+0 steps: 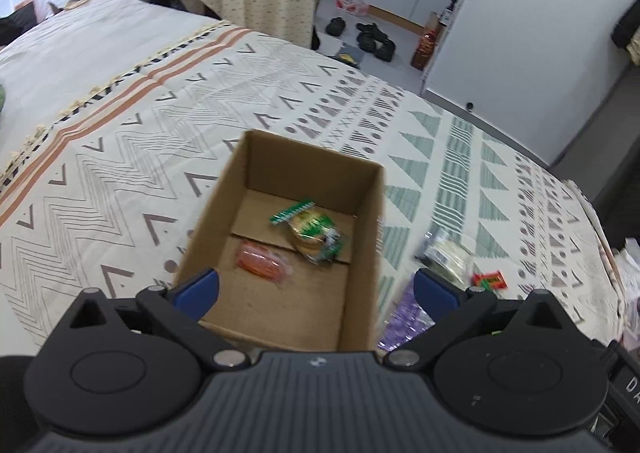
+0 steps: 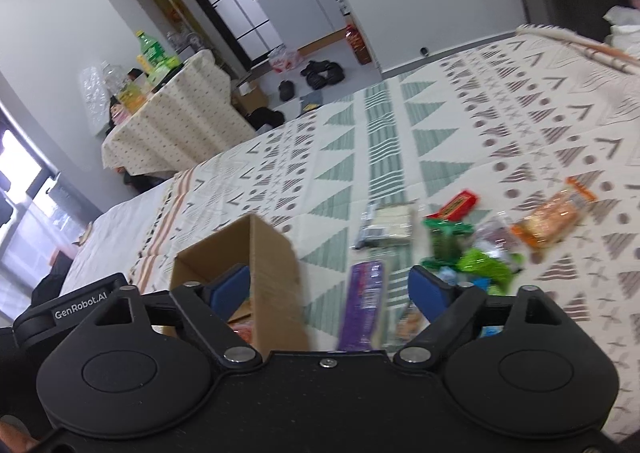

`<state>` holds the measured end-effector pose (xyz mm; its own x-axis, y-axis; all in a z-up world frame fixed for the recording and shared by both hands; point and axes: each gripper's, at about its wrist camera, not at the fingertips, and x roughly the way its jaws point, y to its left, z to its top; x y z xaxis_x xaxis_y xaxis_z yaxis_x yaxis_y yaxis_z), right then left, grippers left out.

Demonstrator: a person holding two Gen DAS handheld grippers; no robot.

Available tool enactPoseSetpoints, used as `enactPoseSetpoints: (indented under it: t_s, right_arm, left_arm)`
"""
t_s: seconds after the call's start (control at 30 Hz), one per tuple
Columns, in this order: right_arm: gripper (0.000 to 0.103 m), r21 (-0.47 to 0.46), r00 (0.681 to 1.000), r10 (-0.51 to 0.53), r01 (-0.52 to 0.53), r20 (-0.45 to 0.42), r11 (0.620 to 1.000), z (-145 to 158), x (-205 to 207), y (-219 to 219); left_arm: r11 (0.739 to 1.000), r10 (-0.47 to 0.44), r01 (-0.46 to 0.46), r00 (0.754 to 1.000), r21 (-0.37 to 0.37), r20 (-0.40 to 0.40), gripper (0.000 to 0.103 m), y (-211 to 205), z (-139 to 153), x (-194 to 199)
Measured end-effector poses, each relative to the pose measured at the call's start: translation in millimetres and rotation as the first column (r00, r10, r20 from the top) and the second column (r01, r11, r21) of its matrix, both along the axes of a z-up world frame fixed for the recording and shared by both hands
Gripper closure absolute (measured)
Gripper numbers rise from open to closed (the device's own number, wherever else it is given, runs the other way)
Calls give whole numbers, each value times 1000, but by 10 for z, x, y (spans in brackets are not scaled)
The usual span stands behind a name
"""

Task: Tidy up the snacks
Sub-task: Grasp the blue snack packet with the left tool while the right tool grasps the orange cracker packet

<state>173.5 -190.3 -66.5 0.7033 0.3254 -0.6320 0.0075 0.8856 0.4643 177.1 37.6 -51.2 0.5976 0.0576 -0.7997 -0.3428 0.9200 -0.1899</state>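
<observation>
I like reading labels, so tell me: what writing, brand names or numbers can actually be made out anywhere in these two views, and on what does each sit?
"GenRobot.AI": white letters on the black body of the right tool, upper left.
"D": one white letter, cut off by the picture's edge, on a black part at the lower right of the left wrist view.
Print on the snack packets and on the green packet in the cardboard box: too blurred to read.

- A cardboard box (image 1: 360, 221) sits on the bed (image 1: 120, 157), two snack packets (image 1: 312, 233) inside.
- More snacks (image 2: 472, 237) lie on the bed to the box's right.
</observation>
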Motion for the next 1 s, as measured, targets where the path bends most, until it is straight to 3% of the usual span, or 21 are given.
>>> enactPoseSetpoints:
  t_s: [0.17,0.37,1.0]
  right_arm:
    - [7,-7,999,-51,51,2,999,3,-126,-300]
    - [0,5,994,-113,113,-10,994,-59,-249,-630]
    - [0,42,970,-231,235,-79,971,-366,-312,-1435]
  left_arm:
    - [999,-32,32,999,16,7,0,-257,28,-50]
    - [997,-79,79,997,-14,3,0,-555,53,-74]
    - [990,-144,143,987,-17,-77,0,-1464,-232,56]
